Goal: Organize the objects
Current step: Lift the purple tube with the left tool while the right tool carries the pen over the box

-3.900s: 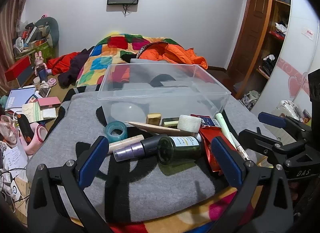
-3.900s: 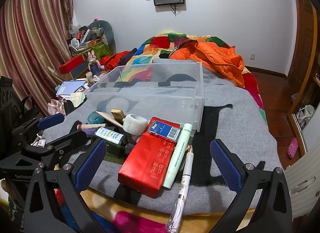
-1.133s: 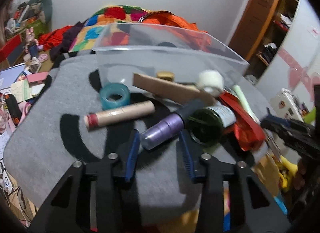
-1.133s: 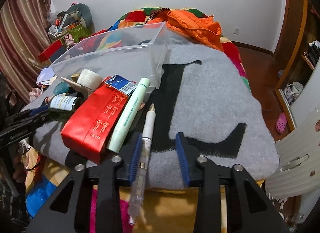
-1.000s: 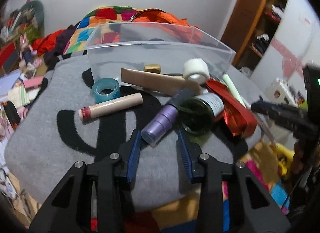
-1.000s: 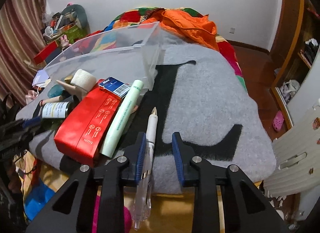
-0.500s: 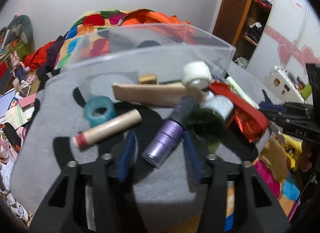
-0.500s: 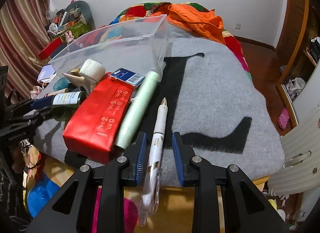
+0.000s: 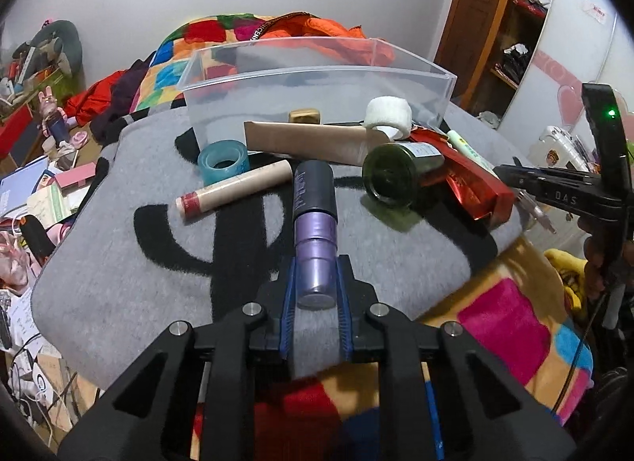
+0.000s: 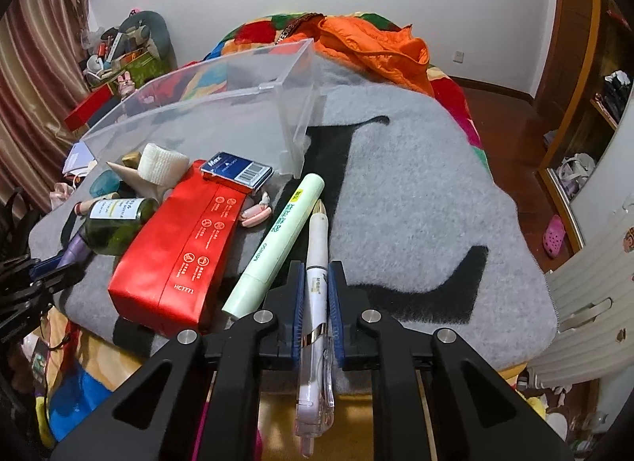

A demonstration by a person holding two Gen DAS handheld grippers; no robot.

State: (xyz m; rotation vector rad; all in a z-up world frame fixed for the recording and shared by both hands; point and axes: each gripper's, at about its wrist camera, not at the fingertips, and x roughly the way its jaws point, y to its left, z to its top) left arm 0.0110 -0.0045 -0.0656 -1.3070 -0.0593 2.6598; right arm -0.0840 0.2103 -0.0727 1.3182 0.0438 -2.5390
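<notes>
My left gripper [image 9: 315, 294] is shut on a purple tube with a black cap [image 9: 315, 223], held pointing forward over the grey blanket [image 9: 138, 263]. My right gripper [image 10: 317, 286] is shut on a white pen [image 10: 317, 263]. A clear plastic bin [image 9: 317, 84] stands behind the pile; it also shows in the right wrist view [image 10: 206, 104]. On the blanket lie a red box [image 10: 186, 247], a pale green marker [image 10: 281, 239], a green bottle [image 9: 392, 175], a beige tube [image 9: 233, 191], a teal tape roll [image 9: 224, 159] and a white gauze roll [image 9: 388, 116].
A blue card box [image 10: 237, 171] rests on the red box. A brown flat stick [image 9: 313, 140] leans by the bin. An orange jacket [image 10: 380, 48] lies behind. Clutter fills the floor at left [image 9: 35, 183]. A wardrobe [image 9: 515, 25] stands at right.
Both grippers closed: the left on the purple tube, now turned in line with the fingers, the right on the white pen. Both items look lifted slightly off the blanket.
</notes>
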